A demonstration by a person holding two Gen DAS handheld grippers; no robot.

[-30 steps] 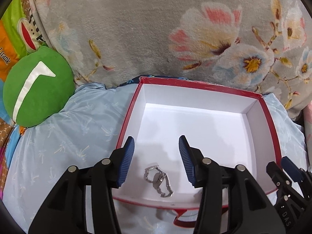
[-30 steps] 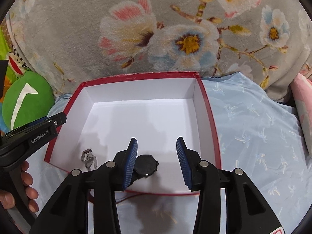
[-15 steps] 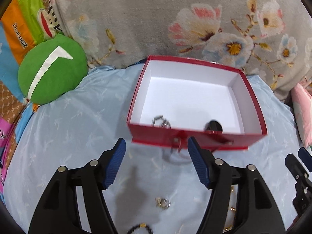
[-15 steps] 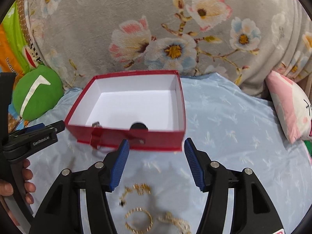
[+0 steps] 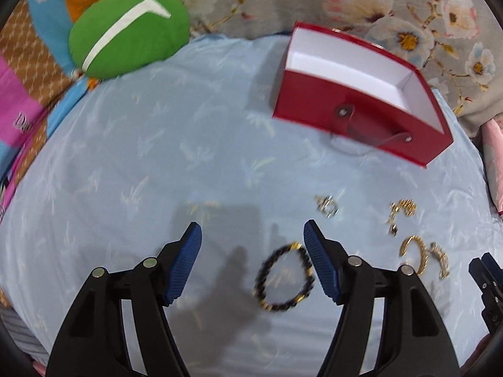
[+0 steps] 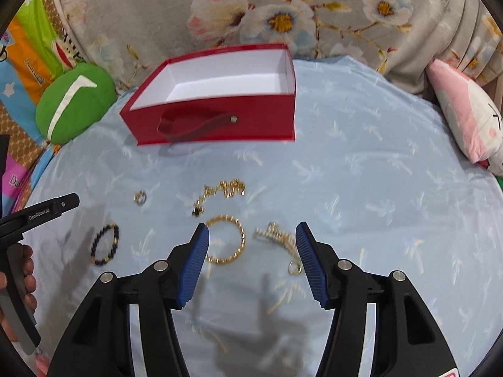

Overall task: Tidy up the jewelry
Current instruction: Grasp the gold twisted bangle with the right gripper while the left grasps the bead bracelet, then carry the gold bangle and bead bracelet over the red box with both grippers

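L wrist: left gripper (image 5: 251,232) jaws apart, nothing held; black bead bracelet (image 5: 284,278) flat on blue sheet (image 5: 157,157) by its right pad. Red box (image 5: 361,110) far right.
R wrist: right gripper (image 6: 251,232) jaws parted, empty; gold bangle (image 6: 228,238) between the pads, gold chain (image 6: 279,238) running diagonally beside.

The box (image 5: 355,100) floor lay hidden behind its near wall. The small gold pieces (image 6: 224,188) at mid-frame were smeared. The right gripper (image 5: 485,270) was cut off at lower right.
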